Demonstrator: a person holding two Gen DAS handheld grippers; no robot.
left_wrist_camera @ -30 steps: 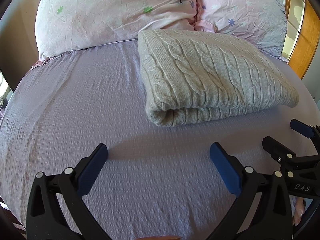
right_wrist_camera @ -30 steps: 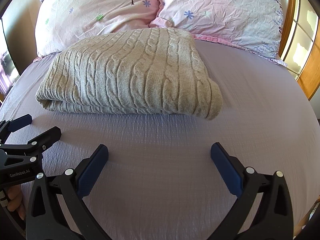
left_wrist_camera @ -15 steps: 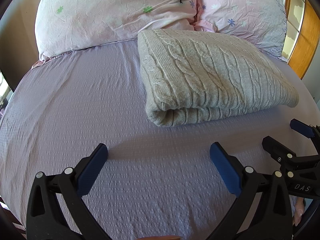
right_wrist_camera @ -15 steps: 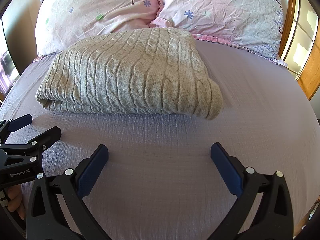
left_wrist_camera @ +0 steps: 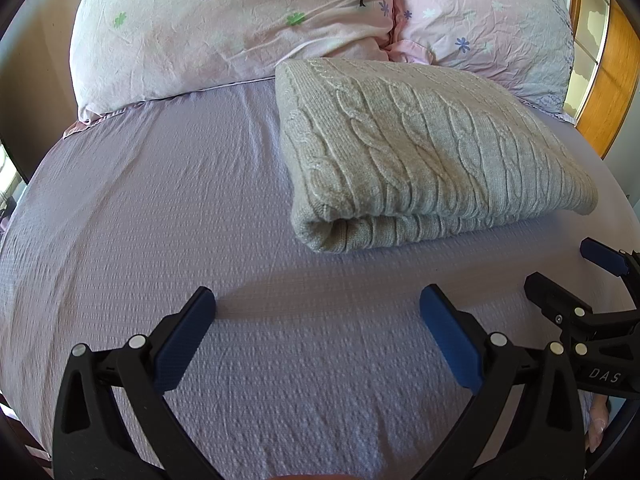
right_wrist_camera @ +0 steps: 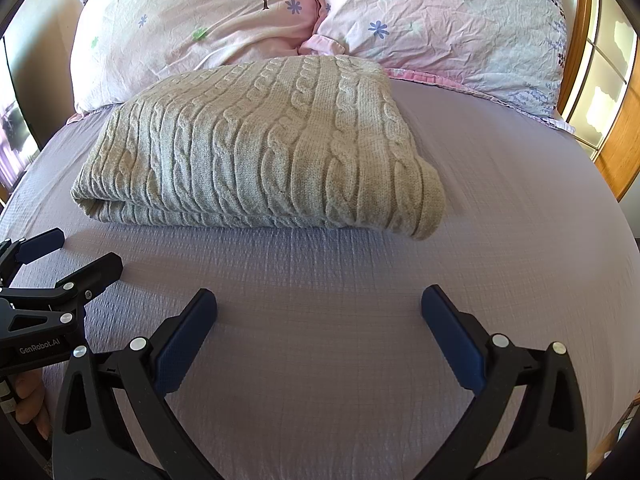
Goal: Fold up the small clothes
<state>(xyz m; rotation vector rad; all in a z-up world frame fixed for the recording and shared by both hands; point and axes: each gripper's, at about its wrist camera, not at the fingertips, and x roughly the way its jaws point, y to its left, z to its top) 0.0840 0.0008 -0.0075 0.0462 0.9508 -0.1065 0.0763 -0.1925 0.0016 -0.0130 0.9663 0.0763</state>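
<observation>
A beige cable-knit sweater (left_wrist_camera: 424,152) lies folded into a thick rectangle on the lilac bed sheet (left_wrist_camera: 160,208); it also shows in the right wrist view (right_wrist_camera: 264,148). My left gripper (left_wrist_camera: 316,308) is open and empty, above the sheet in front of the sweater's left corner. My right gripper (right_wrist_camera: 318,308) is open and empty, in front of the sweater's right half. Each gripper shows at the edge of the other's view, the right one (left_wrist_camera: 568,276) and the left one (right_wrist_camera: 68,256), both with jaws apart.
Two pink floral pillows (left_wrist_camera: 224,28) (right_wrist_camera: 448,20) lie against the head of the bed, right behind the sweater. A wooden window frame (right_wrist_camera: 616,136) stands at the right. The sheet (right_wrist_camera: 520,208) runs bare around the sweater.
</observation>
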